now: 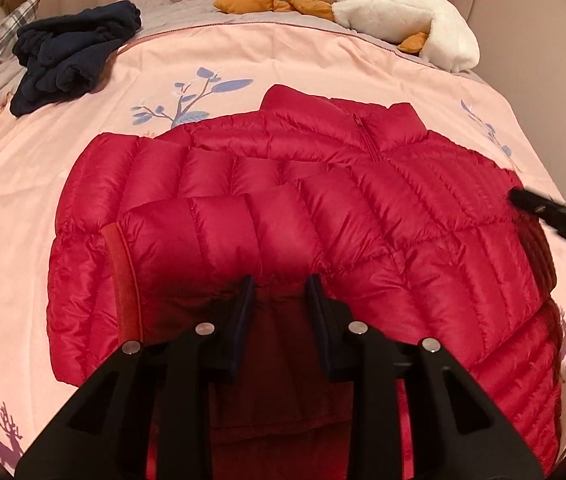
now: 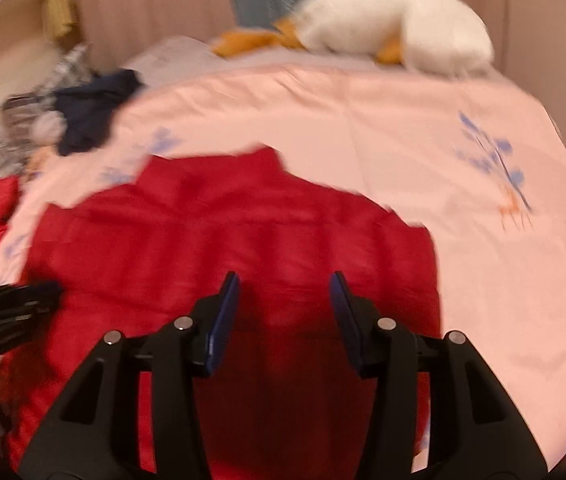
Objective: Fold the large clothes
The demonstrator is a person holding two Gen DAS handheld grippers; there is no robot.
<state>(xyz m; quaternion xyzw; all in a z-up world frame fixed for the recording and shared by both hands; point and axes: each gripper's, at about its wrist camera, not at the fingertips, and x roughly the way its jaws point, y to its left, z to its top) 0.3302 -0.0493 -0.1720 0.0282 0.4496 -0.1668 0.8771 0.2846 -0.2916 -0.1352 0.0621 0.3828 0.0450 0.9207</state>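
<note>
The bed (image 1: pixel 303 56) wore a pink cover printed with blue sprigs, curtains behind it. A red puffer jacket (image 1: pixel 323 200) lay across the near half, one sleeve folded over its front. The left tool (image 1: pixel 281 286) stood narrow with jacket fabric between its fingers; whether it gripped, I could not tell. The right tool (image 2: pixel 285 280) hung wider above the jacket, empty. Dark clothes (image 1: pixel 71 56) and a white plush toy (image 1: pixel 399 16) kept to the far edge; bare cover lay right of the jacket.

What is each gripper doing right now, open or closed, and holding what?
Left gripper: closed on the red jacket.
Right gripper: jaws apart over the red jacket; too blurred to tell any grip.
</note>
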